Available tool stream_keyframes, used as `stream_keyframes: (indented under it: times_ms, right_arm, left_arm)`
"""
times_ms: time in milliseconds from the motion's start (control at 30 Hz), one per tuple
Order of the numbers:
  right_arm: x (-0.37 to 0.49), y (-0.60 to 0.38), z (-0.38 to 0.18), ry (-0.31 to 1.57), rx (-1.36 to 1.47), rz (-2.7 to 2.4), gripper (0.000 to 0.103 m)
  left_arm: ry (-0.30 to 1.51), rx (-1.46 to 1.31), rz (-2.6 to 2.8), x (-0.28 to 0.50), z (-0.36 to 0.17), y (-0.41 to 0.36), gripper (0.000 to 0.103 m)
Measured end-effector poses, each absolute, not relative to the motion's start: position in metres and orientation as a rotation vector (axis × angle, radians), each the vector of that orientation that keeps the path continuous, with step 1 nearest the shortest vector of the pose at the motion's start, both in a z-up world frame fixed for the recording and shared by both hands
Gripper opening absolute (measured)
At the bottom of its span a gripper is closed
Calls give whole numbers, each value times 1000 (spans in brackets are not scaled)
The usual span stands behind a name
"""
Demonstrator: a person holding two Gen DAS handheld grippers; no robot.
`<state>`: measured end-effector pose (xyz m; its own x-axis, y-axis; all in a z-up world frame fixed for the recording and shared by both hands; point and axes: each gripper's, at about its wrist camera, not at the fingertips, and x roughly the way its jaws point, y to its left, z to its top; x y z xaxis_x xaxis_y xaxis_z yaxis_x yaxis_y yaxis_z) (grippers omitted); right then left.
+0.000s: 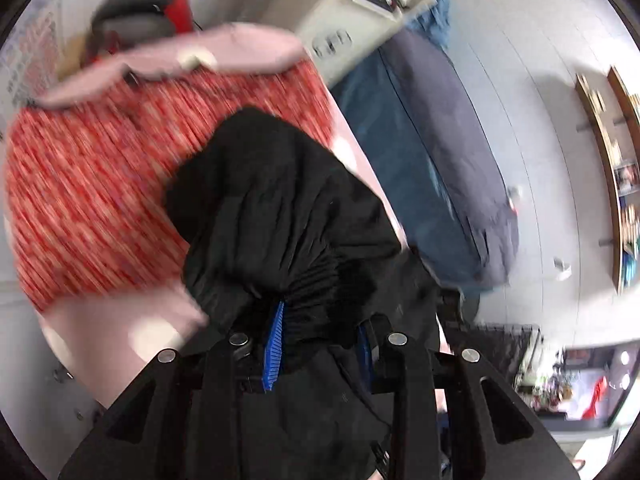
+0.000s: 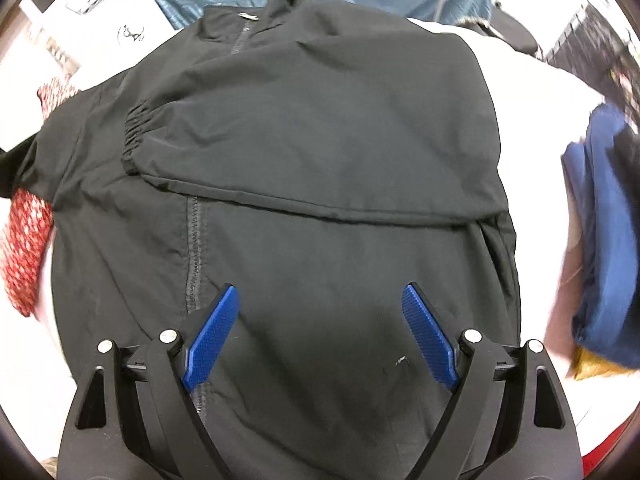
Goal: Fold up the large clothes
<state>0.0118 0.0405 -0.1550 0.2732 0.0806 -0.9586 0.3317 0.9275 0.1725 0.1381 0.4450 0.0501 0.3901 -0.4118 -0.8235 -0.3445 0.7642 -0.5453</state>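
Note:
A black zip jacket (image 2: 320, 140) lies spread on a white surface (image 2: 532, 160). One sleeve is folded across its chest, with the elastic cuff (image 2: 134, 136) at the left. My right gripper (image 2: 320, 296) hovers over the lower part of the jacket, beside the zipper (image 2: 195, 248). It is open, and the blue pads (image 2: 212, 336) press on nothing. In the blurred left wrist view, my left gripper (image 1: 320, 320) is shut on a bunched fold of the black jacket fabric (image 1: 280, 200). The fabric is lifted and drapes over the fingers.
A red patterned garment (image 1: 100, 180) lies left of the jacket, also seen at its left edge (image 2: 24, 248). Pink cloth (image 1: 224, 48) lies beyond it. A teal and dark quilt (image 1: 420, 160) lies behind. A folded blue garment (image 2: 600, 240) sits to the right. Wall shelves (image 1: 616, 168) are far right.

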Motion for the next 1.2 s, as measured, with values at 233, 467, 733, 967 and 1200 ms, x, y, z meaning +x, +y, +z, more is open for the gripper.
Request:
stream_keyframes:
  times_ms: [233, 467, 733, 967, 1200]
  right_arm:
    - [13, 34, -153, 1262, 609, -24, 83]
    - [23, 48, -168, 1304, 740, 85, 83]
    - [44, 87, -204, 1406, 948, 212, 83]
    - [90, 157, -230, 1467, 1040, 300, 82]
    - [136, 188, -216, 1473, 956, 305, 20]
  left_arm:
    - [1481, -723, -237, 80, -29, 299, 59]
    - [1775, -535, -307, 27, -108, 254, 73]
    - [1558, -380, -11, 22, -92, 348, 83]
    - [1502, -285, 58, 25, -86, 377, 84]
    - [1531, -331, 62, 11, -100, 390, 84]
